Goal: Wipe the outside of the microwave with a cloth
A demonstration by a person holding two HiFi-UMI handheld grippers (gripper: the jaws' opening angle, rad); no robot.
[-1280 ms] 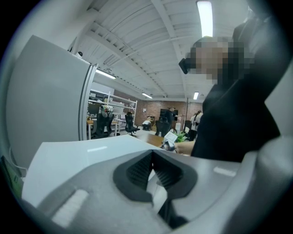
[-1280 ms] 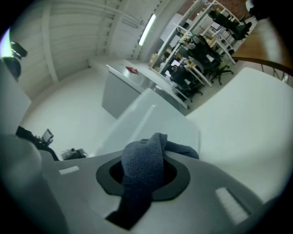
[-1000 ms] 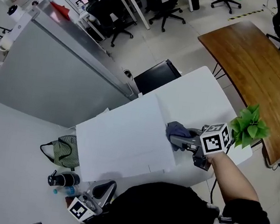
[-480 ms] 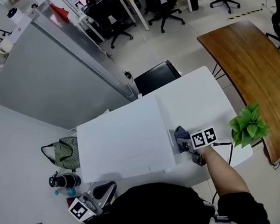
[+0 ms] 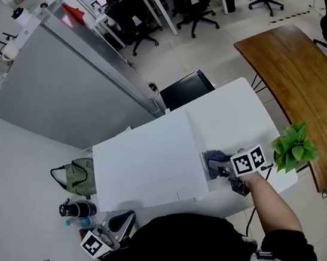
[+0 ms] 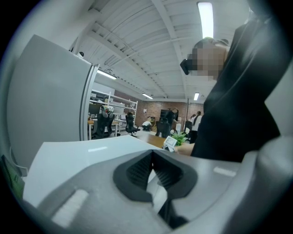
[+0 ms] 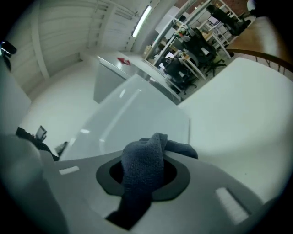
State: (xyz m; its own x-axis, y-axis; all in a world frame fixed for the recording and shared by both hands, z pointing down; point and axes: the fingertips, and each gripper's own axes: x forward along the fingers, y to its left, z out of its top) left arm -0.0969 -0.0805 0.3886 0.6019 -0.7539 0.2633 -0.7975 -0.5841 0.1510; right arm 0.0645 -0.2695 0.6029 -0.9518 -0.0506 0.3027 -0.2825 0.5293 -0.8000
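The right hand-held gripper (image 7: 147, 173) is clamped on a bunched dark grey-blue cloth (image 5: 214, 160), which it presses against the right side wall of the white microwave (image 5: 147, 161), near its front lower edge. Gripping the cloth as a wad likely leaves a soft pad sticking out to rub the panel. The left hand-held gripper (image 6: 152, 154), jaws together on nothing, hangs low off the microwave's front left corner, clear of the surface (image 5: 238, 116), probably because this stroke needs only one hand.

right tongs (image 5: 222, 167) grey | pads (image 7: 181, 181) black | cube (image 5: 248, 162) black-white markers | sleeve (image 5: 287, 259) black
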